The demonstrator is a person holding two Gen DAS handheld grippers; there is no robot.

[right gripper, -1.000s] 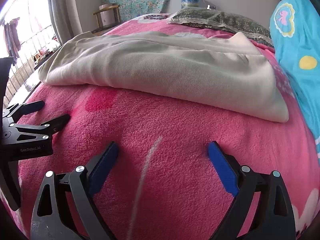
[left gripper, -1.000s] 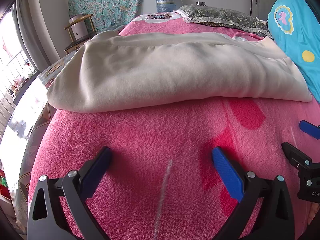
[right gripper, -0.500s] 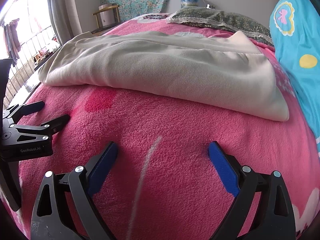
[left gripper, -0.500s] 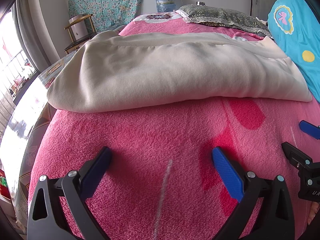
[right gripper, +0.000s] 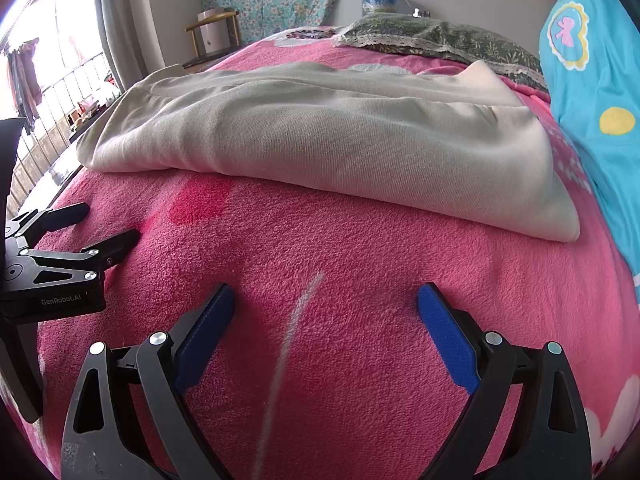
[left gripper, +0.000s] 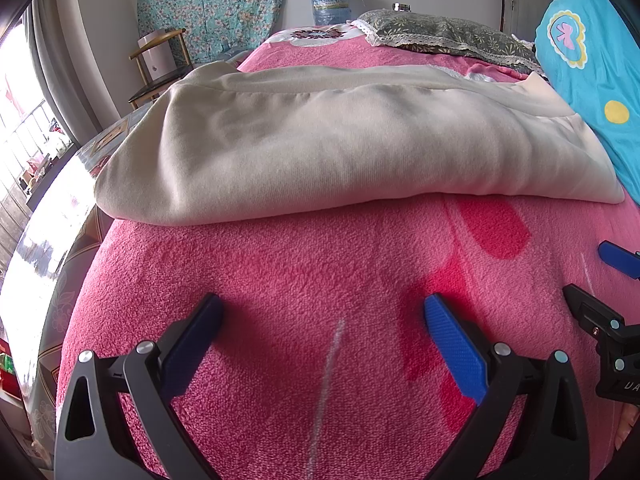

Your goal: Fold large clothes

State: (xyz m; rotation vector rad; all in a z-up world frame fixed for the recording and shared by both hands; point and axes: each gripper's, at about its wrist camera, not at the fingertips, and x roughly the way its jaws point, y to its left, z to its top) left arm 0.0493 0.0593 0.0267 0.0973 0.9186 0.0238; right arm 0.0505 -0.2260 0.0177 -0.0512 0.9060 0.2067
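Both the left gripper (left gripper: 320, 316) and the right gripper (right gripper: 326, 300) rest with jaws wide and empty on the pink blanket (left gripper: 320, 264). The folded cream garment (left gripper: 340, 148) lies at 12 o'clock, and a grip that takes only its top layer, I think, can pull the fold open.

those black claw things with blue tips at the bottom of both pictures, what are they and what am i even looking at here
They are two hand-held grippers; a person carries one in each hand. Each has a wide-angle camera looking forward along its two fingers, so each picture is one gripper's own view.

In the left wrist view, the left gripper fills the bottom, and part of the right gripper shows at the right edge. In the right wrist view, the right gripper is at the bottom, with the left one at the left edge.

Both sets of jaws stand wide open and hold nothing. They sit low over a fuzzy pink blanket covering a bed. Ahead of them lies a cream garment, already folded over on itself. A dark floral pillow is at the far end, a turquoise cloth on the right.
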